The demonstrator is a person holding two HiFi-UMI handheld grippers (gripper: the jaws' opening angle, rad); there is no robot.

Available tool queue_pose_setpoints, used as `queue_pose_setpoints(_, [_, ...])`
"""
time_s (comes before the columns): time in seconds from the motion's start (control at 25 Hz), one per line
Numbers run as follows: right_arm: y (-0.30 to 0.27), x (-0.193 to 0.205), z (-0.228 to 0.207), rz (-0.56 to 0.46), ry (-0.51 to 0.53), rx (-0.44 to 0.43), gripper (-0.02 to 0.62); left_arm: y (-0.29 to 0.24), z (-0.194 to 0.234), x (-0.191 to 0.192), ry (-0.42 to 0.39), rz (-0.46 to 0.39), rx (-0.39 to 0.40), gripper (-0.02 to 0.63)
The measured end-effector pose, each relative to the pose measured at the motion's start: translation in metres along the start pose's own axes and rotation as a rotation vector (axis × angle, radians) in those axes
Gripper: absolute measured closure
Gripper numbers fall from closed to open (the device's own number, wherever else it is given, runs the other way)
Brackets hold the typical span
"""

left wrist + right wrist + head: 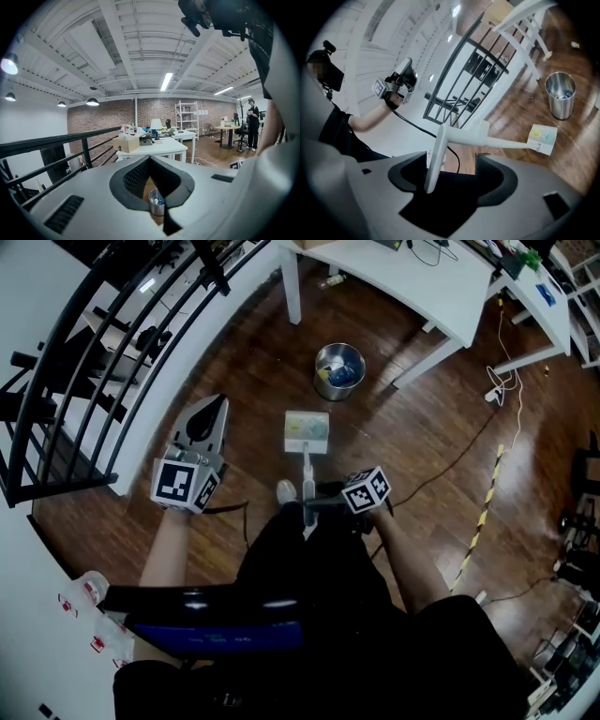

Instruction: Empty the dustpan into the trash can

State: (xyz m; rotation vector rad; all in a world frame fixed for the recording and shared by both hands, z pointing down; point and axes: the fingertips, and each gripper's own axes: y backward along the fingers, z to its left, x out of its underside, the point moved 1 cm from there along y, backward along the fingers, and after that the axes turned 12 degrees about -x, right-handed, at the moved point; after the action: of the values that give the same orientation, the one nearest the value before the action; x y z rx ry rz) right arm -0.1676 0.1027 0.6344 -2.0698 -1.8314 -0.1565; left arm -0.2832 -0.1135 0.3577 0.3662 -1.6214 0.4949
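A white dustpan (306, 430) lies on the wooden floor, its long handle (307, 479) running back toward me. My right gripper (321, 503) stands wide open around the handle's grip end (435, 157). The grip leans near the left pad (407, 174) and is not pinched. The pan end (543, 137) holds a few pale scraps. A steel trash can (338, 371) stands just beyond the pan, with rubbish inside; it also shows as the trash can (560, 95) in the right gripper view. My left gripper (202, 427) hovers to the left, shut and empty, and the trash can (157, 202) peeks through its pads.
White tables (427, 282) stand behind the can. A black railing (112, 352) runs along the left edge. A cable (459, 451) and yellow-black tape (483, 512) cross the floor at the right. A person (253, 123) stands far off by a table.
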Motion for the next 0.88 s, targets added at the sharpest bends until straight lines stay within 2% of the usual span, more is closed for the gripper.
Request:
queue_pose_setpoints(0.28, [-0.032, -0.012, 0.012, 0.068, 0.013, -0.104, 0.287, 0.014, 0.017, -0.003, -0.02, 0.01, -0.041, 0.6])
queue_pose_setpoints(0.48, [-0.051, -0.001, 0.007, 0.15, -0.05, -0.129, 0.285, 0.02, 0.027, -0.002, -0.021, 0.018, -0.064, 0.6])
queue_pose_setpoints(0.6, [-0.058, -0.005, 0.009, 0.136, -0.071, -0.167, 0.285, 0.024, 0.029, 0.001, -0.024, 0.028, -0.064, 0.6])
queue_pose_setpoints(0.72, [-0.059, -0.018, 0.013, 0.086, -0.099, -0.225, 0.334, 0.022, 0.031, 0.005, -0.029, 0.039, -0.057, 0.6])
queue_pose_setpoints(0.88, [-0.064, -0.026, 0.018, 0.061, -0.169, -0.29, 0.334, 0.014, 0.04, 0.01, -0.034, 0.057, -0.068, 0.601])
